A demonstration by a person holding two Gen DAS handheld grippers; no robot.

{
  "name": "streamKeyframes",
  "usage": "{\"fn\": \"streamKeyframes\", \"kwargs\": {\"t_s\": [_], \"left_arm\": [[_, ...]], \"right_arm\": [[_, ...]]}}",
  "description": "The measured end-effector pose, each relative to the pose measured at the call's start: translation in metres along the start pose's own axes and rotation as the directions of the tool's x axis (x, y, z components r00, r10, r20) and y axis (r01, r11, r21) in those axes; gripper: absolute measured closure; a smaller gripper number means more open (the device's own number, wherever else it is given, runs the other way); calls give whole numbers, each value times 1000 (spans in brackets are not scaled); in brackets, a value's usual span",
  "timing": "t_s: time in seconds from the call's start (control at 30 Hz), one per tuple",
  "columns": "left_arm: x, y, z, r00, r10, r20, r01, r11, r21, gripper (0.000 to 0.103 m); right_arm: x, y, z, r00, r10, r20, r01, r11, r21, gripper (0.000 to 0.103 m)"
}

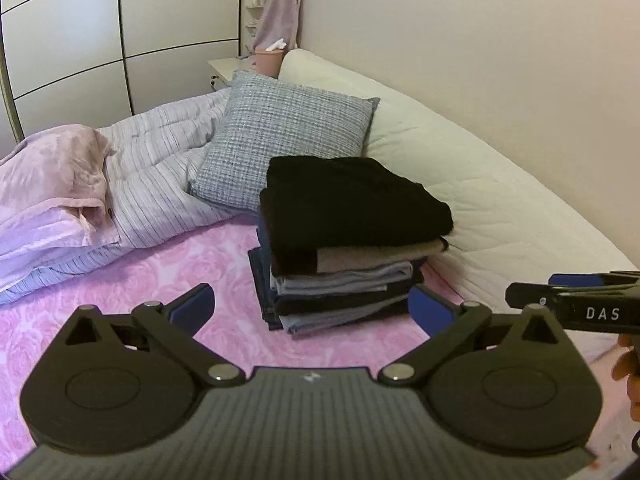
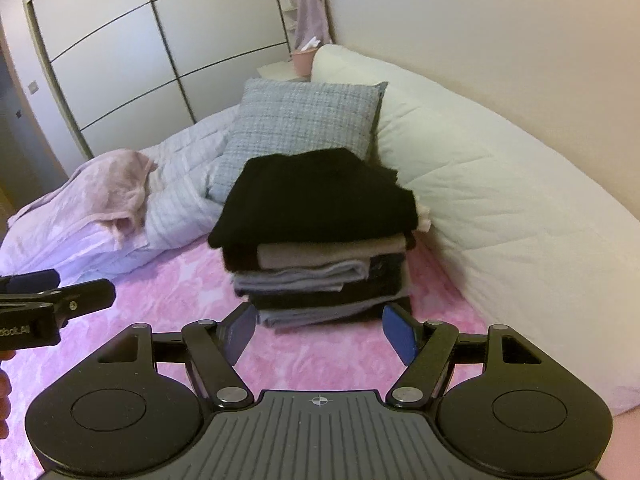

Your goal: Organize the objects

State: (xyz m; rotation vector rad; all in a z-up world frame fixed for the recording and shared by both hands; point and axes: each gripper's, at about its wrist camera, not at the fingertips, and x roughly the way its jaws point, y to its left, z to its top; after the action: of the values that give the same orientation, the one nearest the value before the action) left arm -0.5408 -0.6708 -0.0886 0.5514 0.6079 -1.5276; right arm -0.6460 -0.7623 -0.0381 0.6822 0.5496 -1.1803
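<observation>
A stack of folded clothes [image 1: 344,248] sits on the pink bedsheet [image 1: 160,288], with a black garment [image 1: 352,200] on top and beige, grey and dark blue layers below. It also shows in the right wrist view [image 2: 320,248]. My left gripper [image 1: 312,308] is open and empty, just short of the stack's base. My right gripper [image 2: 320,334] is open and empty, jaws level with the stack's bottom layers. The right gripper's side shows at the right edge of the left wrist view [image 1: 576,304]; the left gripper's side shows at the left edge of the right wrist view [image 2: 52,300].
A blue-grey checked cushion [image 1: 288,140] leans behind the stack. A white quilted bolster [image 1: 460,168] runs along the wall at right. A striped duvet [image 1: 152,176] and pink blanket [image 1: 52,176] lie bunched at left. A wardrobe [image 1: 120,32] and nightstand with pink bin [image 1: 268,60] stand beyond.
</observation>
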Motion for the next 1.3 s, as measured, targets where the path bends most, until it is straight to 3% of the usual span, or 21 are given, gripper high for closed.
{"fn": "streamKeyframes", "kwargs": {"t_s": [0.07,0.57,1.3], "left_arm": [[-7,-2,-4,1000,19,-4,-19,1000,13,1],[-18,5,-23,994,-24,-104,25,1000,13,1],[-4,-16,-32,985,-41,-168,45,999,21,1]], "right_arm": [[-7,6,-4,1000,-7,-3,7,1000,-2,36],[-32,27,-31,999,16,-28,-16,1000,25,36],[-29,11,-43,997,16,-78,-13,999,30,36]]}}
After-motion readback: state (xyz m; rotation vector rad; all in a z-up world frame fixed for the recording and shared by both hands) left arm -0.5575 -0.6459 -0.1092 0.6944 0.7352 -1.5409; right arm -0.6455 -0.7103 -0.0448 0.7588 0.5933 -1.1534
